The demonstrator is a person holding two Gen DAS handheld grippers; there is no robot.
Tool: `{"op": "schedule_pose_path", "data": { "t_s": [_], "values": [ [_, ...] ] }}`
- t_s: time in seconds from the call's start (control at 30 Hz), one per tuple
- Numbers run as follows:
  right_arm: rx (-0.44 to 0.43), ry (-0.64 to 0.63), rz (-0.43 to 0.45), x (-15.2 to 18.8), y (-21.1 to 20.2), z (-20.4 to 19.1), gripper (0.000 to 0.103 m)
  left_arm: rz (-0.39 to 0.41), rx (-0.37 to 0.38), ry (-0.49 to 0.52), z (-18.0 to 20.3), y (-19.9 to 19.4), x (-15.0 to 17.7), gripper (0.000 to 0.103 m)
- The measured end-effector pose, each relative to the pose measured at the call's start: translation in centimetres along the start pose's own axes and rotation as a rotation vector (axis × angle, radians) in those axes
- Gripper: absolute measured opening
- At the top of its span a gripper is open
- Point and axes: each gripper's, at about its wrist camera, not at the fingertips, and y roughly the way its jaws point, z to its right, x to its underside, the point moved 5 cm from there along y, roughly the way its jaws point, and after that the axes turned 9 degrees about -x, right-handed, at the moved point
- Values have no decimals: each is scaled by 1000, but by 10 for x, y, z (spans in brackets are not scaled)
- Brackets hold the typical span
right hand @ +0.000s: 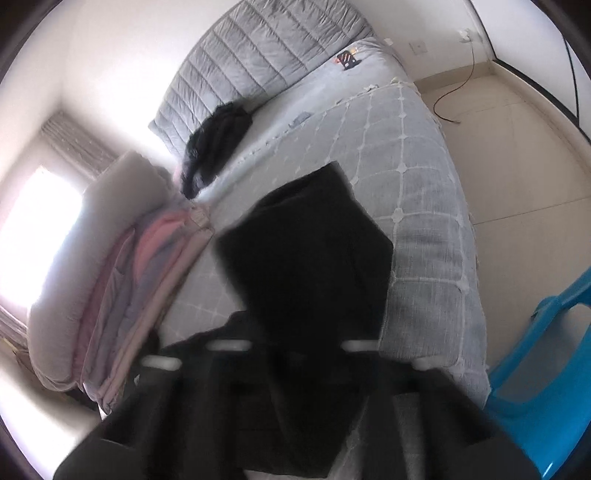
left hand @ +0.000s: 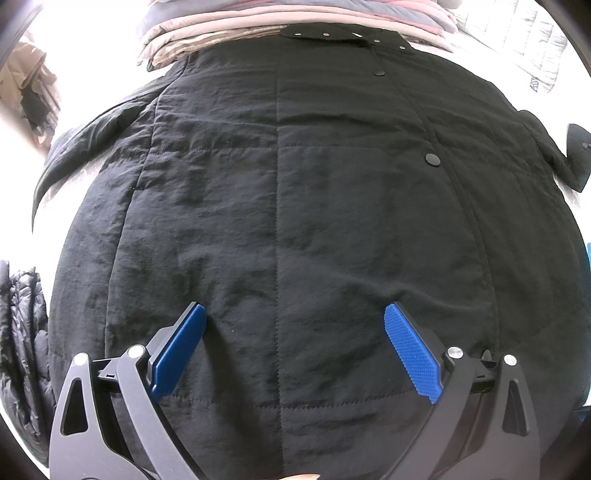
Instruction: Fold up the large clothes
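A large black quilted coat (left hand: 295,192) with snap buttons lies spread on the bed and fills the left wrist view. My left gripper (left hand: 293,314) is open, its blue pads (left hand: 412,350) pressed down on the coat's near part. In the blurred right wrist view, my right gripper (right hand: 295,354) is lifted above the bed with a black part of the coat (right hand: 306,258) hanging over it. The fabric hides its fingers, so I cannot tell how the jaws stand.
A stack of folded pink and grey bedding (left hand: 280,22) lies beyond the coat; it also shows in the right wrist view (right hand: 140,280). Another black garment (right hand: 218,144) lies near the grey headboard (right hand: 266,55). A blue plastic chair (right hand: 546,354) stands beside the bed (right hand: 424,184).
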Motion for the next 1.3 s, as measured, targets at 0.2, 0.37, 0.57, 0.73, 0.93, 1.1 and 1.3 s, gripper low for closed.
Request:
{"op": "schedule_pose_path", "data": {
  "t_s": [0.2, 0.37, 0.57, 0.73, 0.93, 1.1, 1.3],
  "values": [
    [-181, 189, 154, 10, -34, 16, 11, -6, 27, -15, -6, -2, 0, 94],
    [-354, 155, 191, 15, -40, -52, 11, 1, 70, -58, -20, -10, -1, 94],
    [-553, -99, 81, 64, -8, -224, 11, 41, 117, -109, -40, -30, -2, 94],
    [-625, -257, -94, 171, 58, -337, 12, 65, 149, -145, -56, -43, -1, 94],
    [-494, -364, -352, 321, 159, -352, 15, 69, 183, -197, -78, -49, 4, 94],
    [-349, -351, -533, 384, 204, -304, 28, 80, 192, -212, -87, -52, 4, 94],
    [-426, -494, -399, 372, 145, -323, 94, 87, 212, -233, -90, -53, 3, 94]
  ]
}}
